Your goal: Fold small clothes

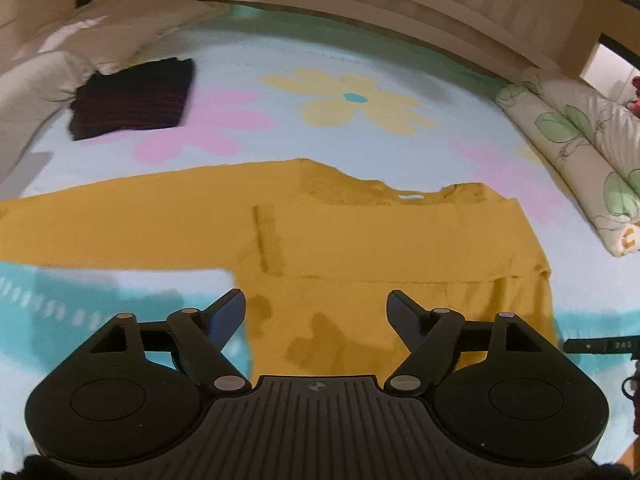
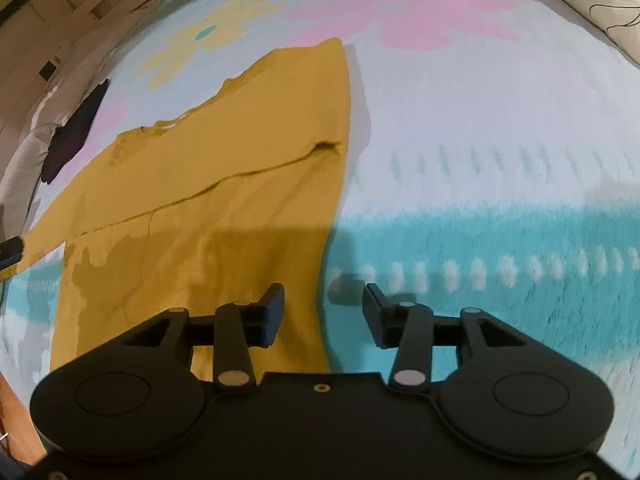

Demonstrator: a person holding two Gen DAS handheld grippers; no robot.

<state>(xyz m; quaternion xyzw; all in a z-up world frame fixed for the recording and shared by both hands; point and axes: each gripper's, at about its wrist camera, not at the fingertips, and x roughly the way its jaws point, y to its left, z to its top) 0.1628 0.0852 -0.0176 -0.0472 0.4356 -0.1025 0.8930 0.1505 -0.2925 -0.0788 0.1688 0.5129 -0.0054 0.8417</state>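
Black fingers of the left claw [image 1: 316, 312] stand spread wide above the near part of the mustard sweater [image 1: 360, 240], with nothing between them; the cloth lies below, not gripped. In the right wrist view the right claw [image 2: 323, 314] is also parted, less widely, and empty: its left finger hangs over the sweater's right edge and its right finger over bare bedspread.

That sweater [image 2: 224, 184] lies flat on the bed, body towards the near side and neckline on the far side. One sleeve stretches out to the left across the spread, while the other is folded across the chest, leaving a straight crease from side to side. Darker patches show on the lower body, near the left claw.

Beneath it is the bedspread [image 1: 360, 72], pale blue with pink and yellow flowers and a turquoise band near the front. Well apart, at the far left, sits a dark folded garment [image 1: 132, 98] beside a pale pillow [image 1: 32, 80]. A leaf-print pillow [image 1: 576, 148] lies along the right edge. A wooden headboard [image 1: 360, 0] runs across the far side.
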